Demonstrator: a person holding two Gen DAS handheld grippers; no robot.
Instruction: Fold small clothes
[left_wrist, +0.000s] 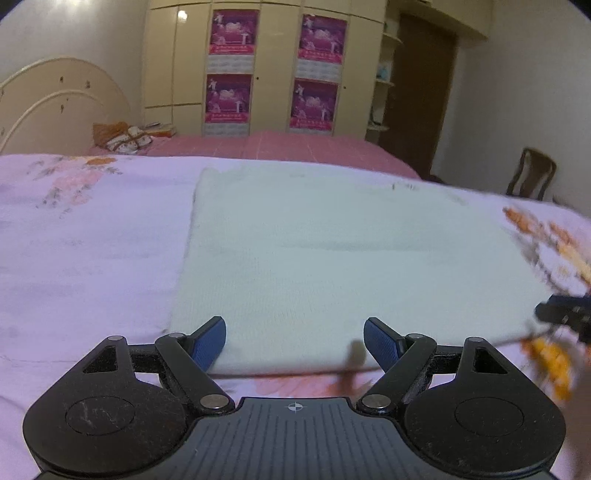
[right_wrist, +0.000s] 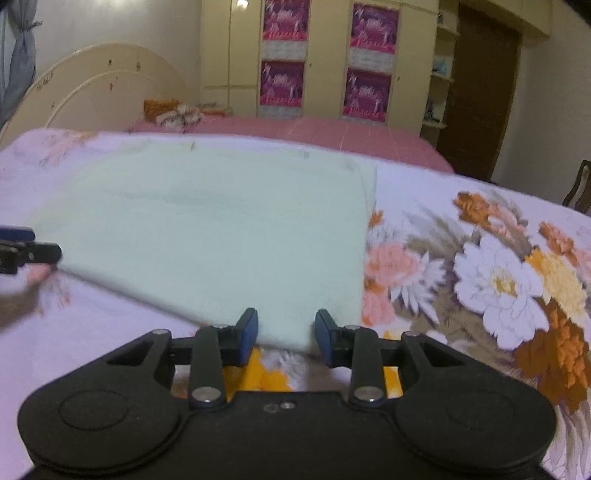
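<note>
**Both jaws apart over the near edge of a pale green cloth**

Jaws of the left gripper (left_wrist: 294, 341) stand wide apart, released, nothing pressed between the blue pads (left_wrist: 210, 341). Both pads sit over the near edge of the pale green cloth (left_wrist: 332, 251); whether they touch the fabric cannot be told.

Right gripper (right_wrist: 286, 334): jaws narrower but still parted. The cloth's near right corner lies between the blue fingertips (right_wrist: 248, 332), with a gap on each side. No pad presses on it, so no grip.

Cloth: flat, roughly rectangular, lying spread on the floral bedspread (right_wrist: 498, 266). Left and right edges straight; far edge runs close to the bedspread's far border. In the right wrist view the near edge slopes up to the left, where part of the left gripper shows at the cloth's left side. In the left wrist view the tip of the right gripper (left_wrist: 565, 314) shows at the cloth's right side, blurred.

Bedspread: lilac ground, large white, orange and peach flowers right of the cloth, fainter pink flowers left of it.

Beyond the cloth: pink checked sheet (left_wrist: 295, 146), with an orange and white bundle (left_wrist: 122, 138) on it at far left. Cream headboard (left_wrist: 55, 99) left of that. Behind, a cream wardrobe (left_wrist: 273, 66) bearing four magenta posters (left_wrist: 232, 33). Brown door (left_wrist: 421, 96) right of the wardrobe; a wooden chair (left_wrist: 532, 173) further right.
</note>
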